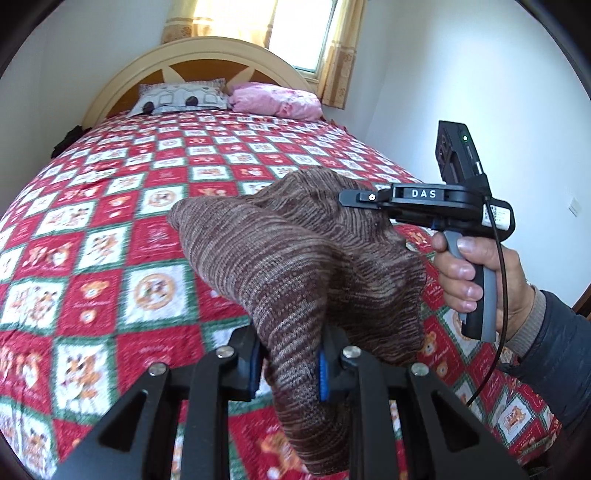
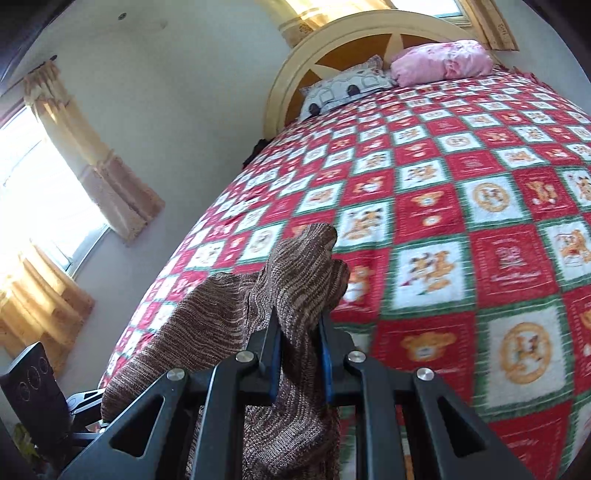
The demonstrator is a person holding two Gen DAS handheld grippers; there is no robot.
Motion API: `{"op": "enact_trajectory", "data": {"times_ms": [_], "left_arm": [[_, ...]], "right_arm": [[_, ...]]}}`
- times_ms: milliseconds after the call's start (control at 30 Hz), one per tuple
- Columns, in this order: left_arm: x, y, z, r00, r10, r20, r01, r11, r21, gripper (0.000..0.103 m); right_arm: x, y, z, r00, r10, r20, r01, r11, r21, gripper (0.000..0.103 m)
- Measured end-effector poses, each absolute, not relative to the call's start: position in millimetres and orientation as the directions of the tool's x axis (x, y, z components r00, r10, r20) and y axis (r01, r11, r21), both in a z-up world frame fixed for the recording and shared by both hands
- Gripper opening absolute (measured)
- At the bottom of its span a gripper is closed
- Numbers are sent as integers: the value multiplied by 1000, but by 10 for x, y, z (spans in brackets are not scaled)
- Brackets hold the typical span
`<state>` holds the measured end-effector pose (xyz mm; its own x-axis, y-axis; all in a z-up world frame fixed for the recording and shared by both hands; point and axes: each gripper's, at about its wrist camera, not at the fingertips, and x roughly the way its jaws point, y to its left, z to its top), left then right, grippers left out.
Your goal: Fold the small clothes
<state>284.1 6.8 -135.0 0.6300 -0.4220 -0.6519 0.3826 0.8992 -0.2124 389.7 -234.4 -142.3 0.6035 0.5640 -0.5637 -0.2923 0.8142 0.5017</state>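
Both grippers are pinching the brown knit top (image 1: 295, 258): left gripper (image 1: 291, 369) at six o'clock, right gripper (image 2: 299, 350) too. It is hanging over the bed (image 1: 110, 221), with no fold showing yet.

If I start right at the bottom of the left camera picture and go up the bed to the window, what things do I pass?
Left gripper pinching the brown striped knitted garment → red, white and green checked bear quilt → grey-and-white patterned pillow → cream and brown arched wooden headboard → bright curtained window.
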Motion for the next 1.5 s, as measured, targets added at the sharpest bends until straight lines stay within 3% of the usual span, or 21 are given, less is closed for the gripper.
{"op": "enact_trajectory", "data": {"times_ms": [1500], "left_arm": [[1887, 1609, -1366, 734, -250, -631, 133, 965, -227, 23]], "right_arm": [[3623, -168, -1363, 404, 739, -538, -522, 670, 528, 16]]}}
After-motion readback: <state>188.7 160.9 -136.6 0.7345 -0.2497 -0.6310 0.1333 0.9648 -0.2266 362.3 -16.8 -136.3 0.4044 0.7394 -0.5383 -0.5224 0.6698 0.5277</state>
